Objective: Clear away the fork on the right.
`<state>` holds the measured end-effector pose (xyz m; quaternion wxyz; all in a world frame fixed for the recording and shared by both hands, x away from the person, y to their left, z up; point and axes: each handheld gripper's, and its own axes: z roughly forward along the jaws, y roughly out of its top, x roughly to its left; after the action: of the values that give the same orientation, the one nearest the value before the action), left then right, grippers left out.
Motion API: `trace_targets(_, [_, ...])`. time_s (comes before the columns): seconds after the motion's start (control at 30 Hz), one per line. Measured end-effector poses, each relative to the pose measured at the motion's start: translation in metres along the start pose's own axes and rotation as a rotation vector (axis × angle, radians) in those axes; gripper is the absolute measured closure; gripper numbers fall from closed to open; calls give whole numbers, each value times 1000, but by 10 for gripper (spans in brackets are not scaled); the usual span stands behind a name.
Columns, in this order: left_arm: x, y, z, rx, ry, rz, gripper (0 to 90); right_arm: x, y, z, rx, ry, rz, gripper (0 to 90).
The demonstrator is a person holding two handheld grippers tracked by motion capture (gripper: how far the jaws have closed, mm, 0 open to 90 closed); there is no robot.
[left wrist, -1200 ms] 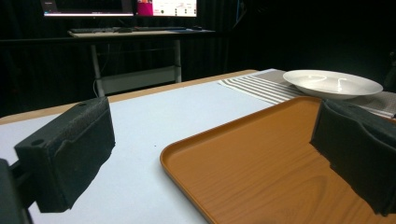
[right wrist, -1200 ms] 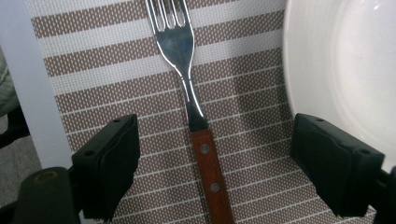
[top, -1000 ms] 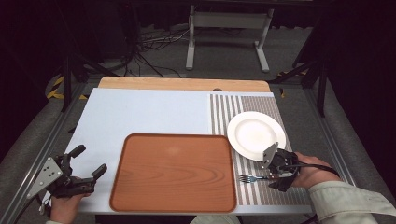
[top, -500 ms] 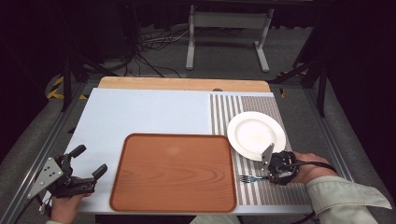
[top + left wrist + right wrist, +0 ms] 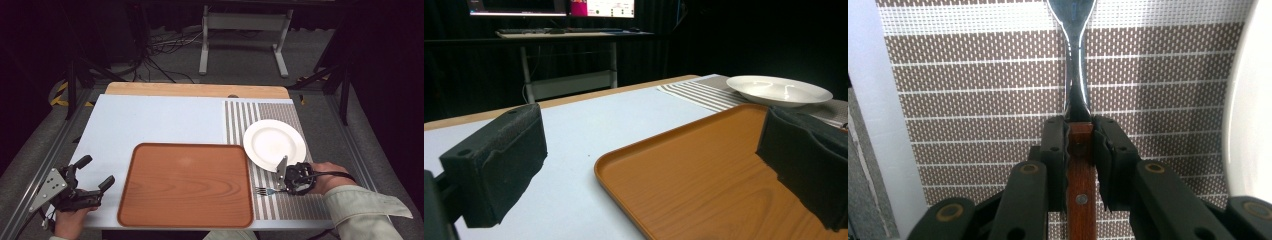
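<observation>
Right claw [image 5: 285, 189] just closed, pinching fork [image 5: 264, 191] handle on striped mat [image 5: 240, 116] near table's right front corner, left claw [image 5: 95, 172] spread at front-left edge beside tray [image 5: 185, 185]

The fork [image 5: 266, 190] lies flat on the striped brown-and-white placemat [image 5: 280, 205], just beside the right edge of the wooden tray [image 5: 186, 185] and just in front of the white plate [image 5: 273, 144]. Its tines point toward the tray, stopping short of the tray's rim, and its handle runs away from the tray. In the right gripper view the fork [image 5: 1075, 75] shows a polished steel neck that widens toward the head, and a reddish-brown wooden handle set with a small metal rivet. The handle sits straight, in line with the neck, level on the placemat.
</observation>
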<state>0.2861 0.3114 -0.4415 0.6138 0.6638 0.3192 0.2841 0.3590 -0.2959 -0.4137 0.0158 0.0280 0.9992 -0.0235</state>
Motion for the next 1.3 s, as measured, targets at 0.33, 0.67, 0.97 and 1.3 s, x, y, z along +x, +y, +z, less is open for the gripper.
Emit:
trace_targets(0.33, [0,0,0,-2,0,1,4,2,1,0,4,-12,-24,776])
trace_targets(0.67, [0,0,0,-1,2,3,4,2,5,-10,-12,-32,-21,779])
trace_targets(0.97, [0,1,0,-2,1,4,4,5,7,-34,-73,-69,-5,779])
trace_targets(1.3, [-1,0,0,-3,0,4,4,8,15,-55,-181,-99,36,779])
